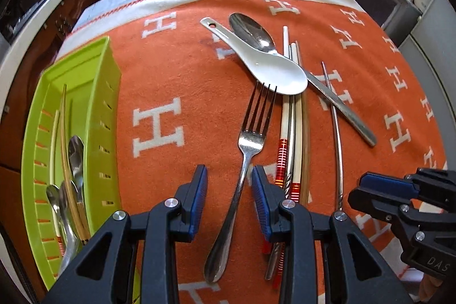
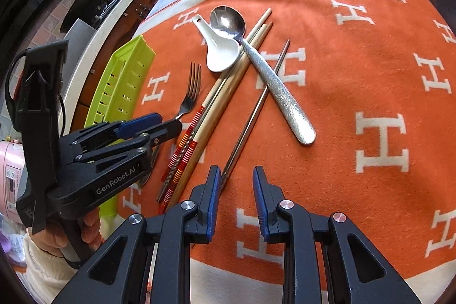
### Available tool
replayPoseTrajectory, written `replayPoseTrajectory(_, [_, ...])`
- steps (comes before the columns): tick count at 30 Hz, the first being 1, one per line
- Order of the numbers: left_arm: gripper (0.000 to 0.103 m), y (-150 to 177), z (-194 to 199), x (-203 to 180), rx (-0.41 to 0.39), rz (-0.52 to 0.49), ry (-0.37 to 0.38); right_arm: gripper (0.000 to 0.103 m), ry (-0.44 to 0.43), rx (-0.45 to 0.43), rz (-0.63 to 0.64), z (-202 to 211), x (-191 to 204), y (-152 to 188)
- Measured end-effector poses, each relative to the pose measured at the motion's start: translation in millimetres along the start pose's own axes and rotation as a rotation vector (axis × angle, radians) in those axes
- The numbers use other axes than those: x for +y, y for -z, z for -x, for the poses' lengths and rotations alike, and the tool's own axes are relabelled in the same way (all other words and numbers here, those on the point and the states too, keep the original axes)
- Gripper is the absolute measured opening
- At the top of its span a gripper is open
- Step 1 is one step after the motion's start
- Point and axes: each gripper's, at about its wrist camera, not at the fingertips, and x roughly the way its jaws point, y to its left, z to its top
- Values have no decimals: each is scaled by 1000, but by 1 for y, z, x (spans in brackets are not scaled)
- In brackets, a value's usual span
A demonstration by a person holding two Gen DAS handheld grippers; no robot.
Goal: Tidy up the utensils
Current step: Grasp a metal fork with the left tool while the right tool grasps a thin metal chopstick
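Note:
A metal fork [image 1: 250, 133] lies on the orange cloth [image 1: 171, 70], tines pointing away. My left gripper [image 1: 229, 185] hangs open over it, its blue pads on either side of the fork's handle without pressing it. Right of the fork lies a bundle of chopsticks [image 1: 293, 130], with a white ceramic spoon [image 1: 270, 70] and a metal spoon [image 1: 253, 33] on top. A single metal chopstick [image 2: 256, 110] lies under the metal spoon's handle [image 2: 285, 99]. My right gripper [image 2: 236, 184] is open just past that chopstick's near end, with nothing held.
A lime green slotted tray [image 1: 109, 104] sits at the cloth's left edge with spoons and chopsticks [image 1: 74, 161] in it. Dark cabinets and a counter lie beyond the table. A hand and pale sleeve [image 2: 51, 247] hold the left gripper [image 2: 162, 126]; a pink appliance [image 2: 8, 175] stands at far left.

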Motion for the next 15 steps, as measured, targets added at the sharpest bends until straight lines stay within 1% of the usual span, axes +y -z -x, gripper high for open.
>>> replayPoseTrajectory(1, [31,0,0,-1,-2,-2,-4,23,1,1,-2,-2,0,0])
replayPoseTrajectory(3, [26,0,1,-1,-7,2,3,23,-2,0,-9,-5,0,-1])
replayPoseTrajectory(5, [7,0,1,-5,-10,-2,17,23,-2,1,-15,-6,-1,-3])
replayPoseTrajectory(8, [5,1,2,-7,-4,1,32,23,-3,1,-18,-6,-2,-4])
replayPoseTrajectory(13, [2,6,3,-5,0,29,90,23,3,-2,-17,-6,-2,-3])
replayPoseTrajectory(15, [2,7,3,-5,-1,35,101,23,2,-3,-18,-4,-4,-2])
